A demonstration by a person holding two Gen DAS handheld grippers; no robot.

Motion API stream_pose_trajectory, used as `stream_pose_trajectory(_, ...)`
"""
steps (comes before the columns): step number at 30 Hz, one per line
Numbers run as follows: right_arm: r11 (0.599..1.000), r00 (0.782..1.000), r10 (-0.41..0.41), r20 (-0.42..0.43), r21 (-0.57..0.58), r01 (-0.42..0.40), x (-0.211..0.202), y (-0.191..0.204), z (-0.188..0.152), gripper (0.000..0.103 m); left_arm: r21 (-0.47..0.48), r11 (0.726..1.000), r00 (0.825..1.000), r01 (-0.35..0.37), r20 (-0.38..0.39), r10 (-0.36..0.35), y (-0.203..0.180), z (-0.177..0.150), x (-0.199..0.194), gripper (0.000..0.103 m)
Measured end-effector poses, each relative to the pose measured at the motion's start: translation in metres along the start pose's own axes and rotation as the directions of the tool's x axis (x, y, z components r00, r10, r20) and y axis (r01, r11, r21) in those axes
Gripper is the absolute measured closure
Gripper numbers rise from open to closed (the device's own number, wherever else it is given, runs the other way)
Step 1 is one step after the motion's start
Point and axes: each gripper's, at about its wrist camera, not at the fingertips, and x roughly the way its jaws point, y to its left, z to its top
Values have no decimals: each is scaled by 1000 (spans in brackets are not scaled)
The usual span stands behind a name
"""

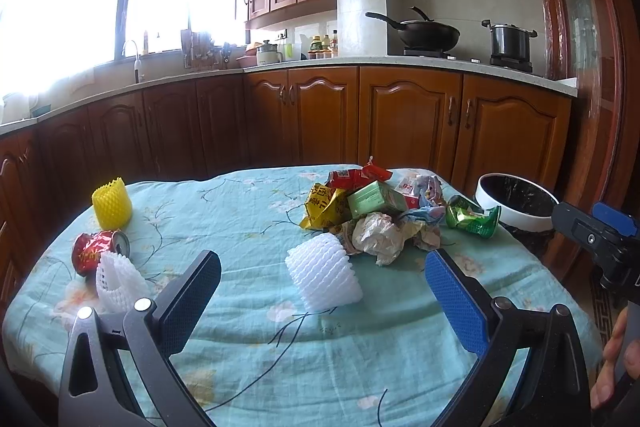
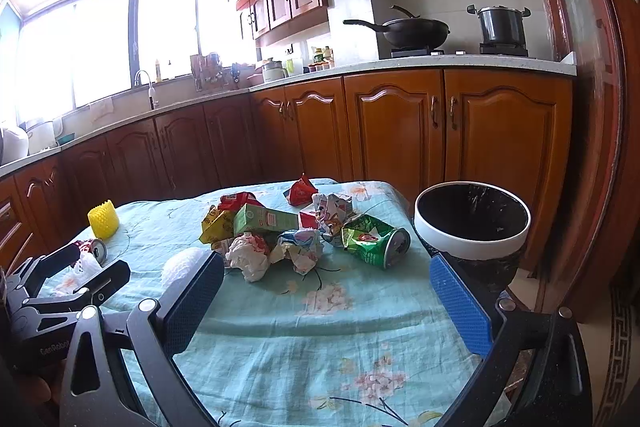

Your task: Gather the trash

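A pile of trash lies on the teal tablecloth (image 1: 248, 211): crumpled paper (image 1: 380, 235) (image 2: 248, 259), a green carton (image 1: 376, 199) (image 2: 264, 219), a yellow wrapper (image 1: 322, 205), a red wrapper (image 1: 356, 177) and a crushed green can (image 1: 472, 217) (image 2: 374, 241). A white foam net (image 1: 324, 275) lies just ahead of my open, empty left gripper (image 1: 324, 279). At the left are a red can (image 1: 98, 247), another white net (image 1: 118, 283) and a yellow net (image 1: 112, 203). My right gripper (image 2: 328, 287) is open and empty, short of the pile. The white-rimmed trash bin (image 2: 472, 223) (image 1: 516, 201) stands off the table's right edge.
Wooden kitchen cabinets (image 1: 400, 115) and a counter run behind the table. A wok (image 1: 428, 33) and a pot (image 1: 510, 41) sit on the stove. The other gripper shows at the right edge of the left wrist view (image 1: 600, 239) and at the left edge of the right wrist view (image 2: 68, 291).
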Motion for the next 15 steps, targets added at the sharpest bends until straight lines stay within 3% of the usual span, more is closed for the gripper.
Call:
stream_pose_trajectory(10,1000,1000,10,-1,5,-10,-1,-1,0,0,0,1000,996,1,-85,-1,1,2,1,1)
stream_pose_trajectory(15,1000,1000,13,-2,5,-13,0,-1,0,0,-2,1000,999,1,-41,-1,1,0,0,1)
